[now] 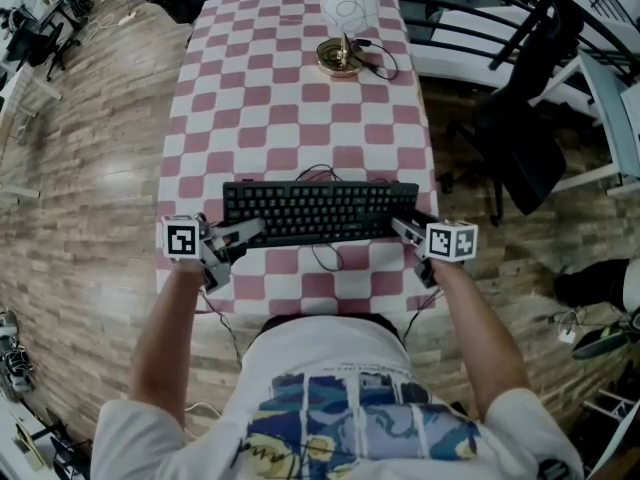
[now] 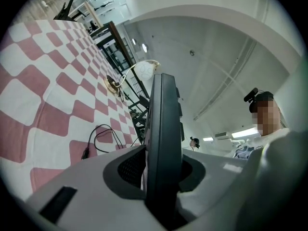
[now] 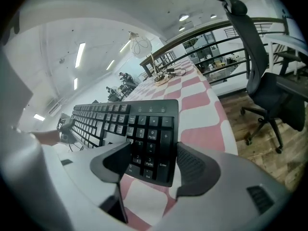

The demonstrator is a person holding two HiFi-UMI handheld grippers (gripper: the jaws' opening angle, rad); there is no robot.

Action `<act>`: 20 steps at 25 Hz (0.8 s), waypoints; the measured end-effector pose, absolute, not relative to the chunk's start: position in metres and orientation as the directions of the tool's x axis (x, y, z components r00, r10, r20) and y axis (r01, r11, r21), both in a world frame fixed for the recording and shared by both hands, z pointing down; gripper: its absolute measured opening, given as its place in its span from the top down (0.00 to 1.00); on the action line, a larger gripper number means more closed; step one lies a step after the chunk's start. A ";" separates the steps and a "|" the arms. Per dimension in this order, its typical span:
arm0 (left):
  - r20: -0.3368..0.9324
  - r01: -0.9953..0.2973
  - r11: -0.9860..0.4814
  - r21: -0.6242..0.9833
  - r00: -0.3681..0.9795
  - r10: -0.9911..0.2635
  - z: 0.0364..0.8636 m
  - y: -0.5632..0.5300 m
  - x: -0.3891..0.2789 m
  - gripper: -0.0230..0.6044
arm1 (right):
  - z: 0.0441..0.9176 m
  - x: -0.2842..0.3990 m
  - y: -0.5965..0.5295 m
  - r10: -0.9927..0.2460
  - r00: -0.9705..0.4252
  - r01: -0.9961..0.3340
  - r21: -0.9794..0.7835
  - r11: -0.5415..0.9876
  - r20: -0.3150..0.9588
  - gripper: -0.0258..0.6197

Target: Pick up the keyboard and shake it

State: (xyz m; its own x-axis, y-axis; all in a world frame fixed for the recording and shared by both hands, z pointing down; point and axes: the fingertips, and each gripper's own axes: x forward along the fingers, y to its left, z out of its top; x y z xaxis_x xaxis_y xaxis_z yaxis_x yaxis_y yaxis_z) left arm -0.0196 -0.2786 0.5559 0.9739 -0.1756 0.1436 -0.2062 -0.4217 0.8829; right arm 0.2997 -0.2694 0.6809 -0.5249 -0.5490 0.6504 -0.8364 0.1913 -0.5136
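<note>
The black keyboard [image 1: 320,211] lies crosswise over the near part of the checkered table [image 1: 290,98]. My left gripper [image 1: 243,234] grips its left end. In the left gripper view the keyboard [image 2: 163,114] shows edge-on, standing upright between the two pads, and my left gripper [image 2: 161,170] is shut on it. My right gripper [image 1: 404,229] is at the right end. There the number-pad corner of the keyboard [image 3: 144,124] sits between the pads of my right gripper [image 3: 151,162], which press on it. That corner hangs a little above the cloth.
A black cable [image 1: 325,258] loops on the cloth under the keyboard's near edge. A white lamp [image 1: 347,8] on a brass base [image 1: 340,58] stands at the far end. A black office chair [image 1: 520,138] stands right of the table. Wooden floor runs along the left side.
</note>
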 end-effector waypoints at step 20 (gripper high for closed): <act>0.109 -0.238 -0.782 0.576 0.970 -0.215 0.433 -0.265 -0.017 0.82 | 0.583 0.286 -0.320 -0.666 -0.566 -0.820 -0.413 0.396 0.486 0.52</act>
State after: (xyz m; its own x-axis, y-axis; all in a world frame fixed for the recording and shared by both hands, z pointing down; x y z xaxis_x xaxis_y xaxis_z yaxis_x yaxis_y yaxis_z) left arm -0.0173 -0.2649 0.4333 0.9705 -0.2154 0.1085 -0.2380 -0.7824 0.5756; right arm 0.2863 -0.3201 0.5828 -0.5659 -0.6662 0.4857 -0.8203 0.3960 -0.4126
